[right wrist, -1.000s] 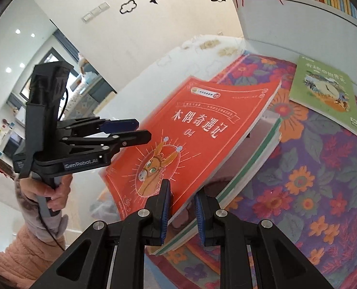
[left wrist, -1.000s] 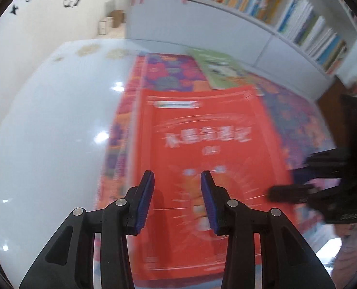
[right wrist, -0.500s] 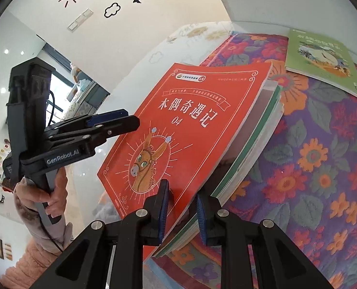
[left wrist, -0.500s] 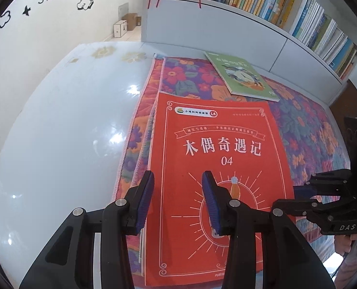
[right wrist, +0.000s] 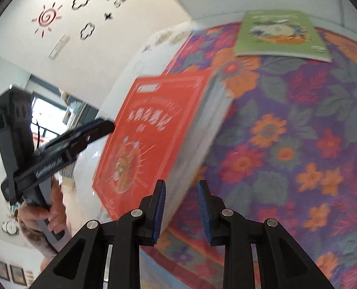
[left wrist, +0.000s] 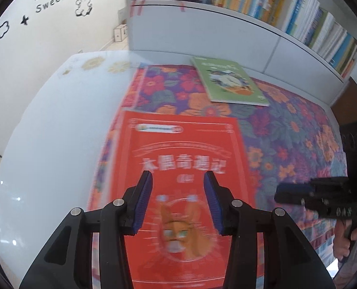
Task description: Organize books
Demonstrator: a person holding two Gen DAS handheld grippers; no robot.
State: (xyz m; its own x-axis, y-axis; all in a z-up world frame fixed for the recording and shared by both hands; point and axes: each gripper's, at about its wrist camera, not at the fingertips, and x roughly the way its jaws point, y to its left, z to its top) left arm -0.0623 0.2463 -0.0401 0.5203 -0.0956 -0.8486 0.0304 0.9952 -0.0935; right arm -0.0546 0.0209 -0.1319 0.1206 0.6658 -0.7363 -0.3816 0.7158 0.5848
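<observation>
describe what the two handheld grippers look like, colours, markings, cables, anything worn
Both the left gripper and the right gripper are matte black plastic, with angular arms, silver pivot screws and ribbed blue pads lining the jaws. White lettering, too blurred to read, runs along the left one's side, and a thin black cable trails from it. A pink fuzzy sleeve covers the wrist.
</observation>
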